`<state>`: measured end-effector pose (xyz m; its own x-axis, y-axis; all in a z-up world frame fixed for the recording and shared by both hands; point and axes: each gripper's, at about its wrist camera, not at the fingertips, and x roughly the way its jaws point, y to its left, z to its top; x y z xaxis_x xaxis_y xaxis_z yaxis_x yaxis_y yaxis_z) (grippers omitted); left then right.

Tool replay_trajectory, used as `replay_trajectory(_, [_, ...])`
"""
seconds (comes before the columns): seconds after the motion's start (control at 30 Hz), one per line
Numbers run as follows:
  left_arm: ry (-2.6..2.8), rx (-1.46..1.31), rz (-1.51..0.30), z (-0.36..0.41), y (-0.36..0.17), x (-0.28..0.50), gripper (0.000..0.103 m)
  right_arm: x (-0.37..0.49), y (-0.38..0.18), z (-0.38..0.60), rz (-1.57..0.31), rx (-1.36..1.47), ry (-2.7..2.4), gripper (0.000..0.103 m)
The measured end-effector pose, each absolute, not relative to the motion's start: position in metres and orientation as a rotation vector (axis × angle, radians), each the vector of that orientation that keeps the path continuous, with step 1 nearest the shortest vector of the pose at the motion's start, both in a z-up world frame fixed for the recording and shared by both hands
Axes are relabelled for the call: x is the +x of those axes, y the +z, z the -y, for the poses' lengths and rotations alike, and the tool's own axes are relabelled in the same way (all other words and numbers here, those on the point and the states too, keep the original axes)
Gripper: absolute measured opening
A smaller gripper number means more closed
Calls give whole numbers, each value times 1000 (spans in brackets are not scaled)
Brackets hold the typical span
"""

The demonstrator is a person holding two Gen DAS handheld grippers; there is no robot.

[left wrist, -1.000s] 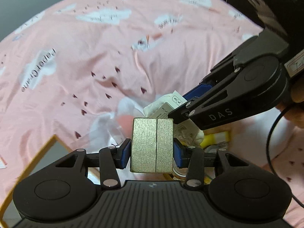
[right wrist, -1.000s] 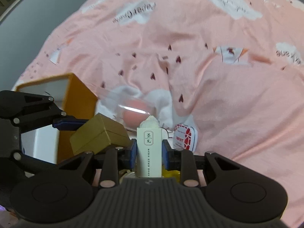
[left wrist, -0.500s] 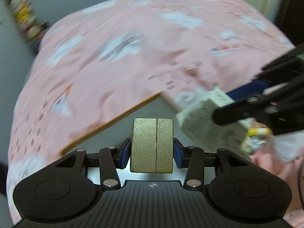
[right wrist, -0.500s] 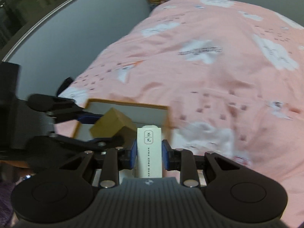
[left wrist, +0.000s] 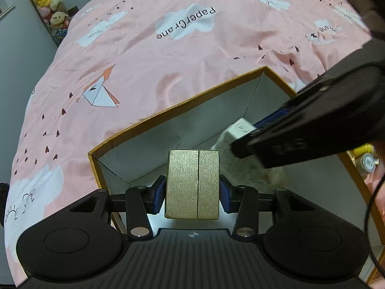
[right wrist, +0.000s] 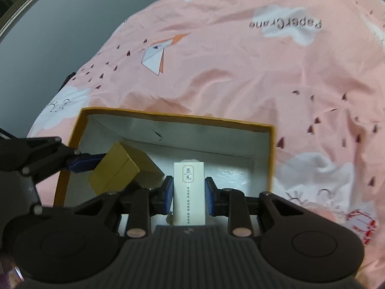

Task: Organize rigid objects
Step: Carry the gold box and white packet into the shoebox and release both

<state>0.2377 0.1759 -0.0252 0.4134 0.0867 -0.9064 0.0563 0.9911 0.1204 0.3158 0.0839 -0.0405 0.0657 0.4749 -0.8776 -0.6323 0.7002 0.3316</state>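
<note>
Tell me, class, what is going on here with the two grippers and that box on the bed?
A person is tidying small boxes into an open orange-rimmed box on a pink bedspread. The left gripper is shut on a gold box, and the right gripper is shut on a slim white carton. Both are held over the big box's white interior, not yet released.

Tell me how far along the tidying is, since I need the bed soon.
Done: nothing looks set down in the orange box yet; its visible floor is bare. In hand: the left gripper holds a gold box and the right gripper a white carton, both over the box. Left: releasing both, plus a yellow item and a red-and-white packet outside it.
</note>
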Motion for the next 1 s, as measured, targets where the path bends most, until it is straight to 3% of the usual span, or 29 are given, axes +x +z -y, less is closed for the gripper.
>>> replay_trajectory(0.23, [6, 182, -1151, -175, -36, 241, 51, 329, -68, -101, -1290, -147, 812, 27])
replay_trajectory(0.43, [-12, 178, -1155, -175, -39, 243, 51, 325, -57, -107, -1244, -260, 775, 27])
replay_trajectory(0.5, [-12, 177, -1158, -176, -40, 244, 51, 323, -51, -108, -1214, -309, 763, 31])
replay_trajectory(1.0, [101, -12, -1165, -174, -48, 261, 51, 312, -36, -85, -1133, -440, 810, 27])
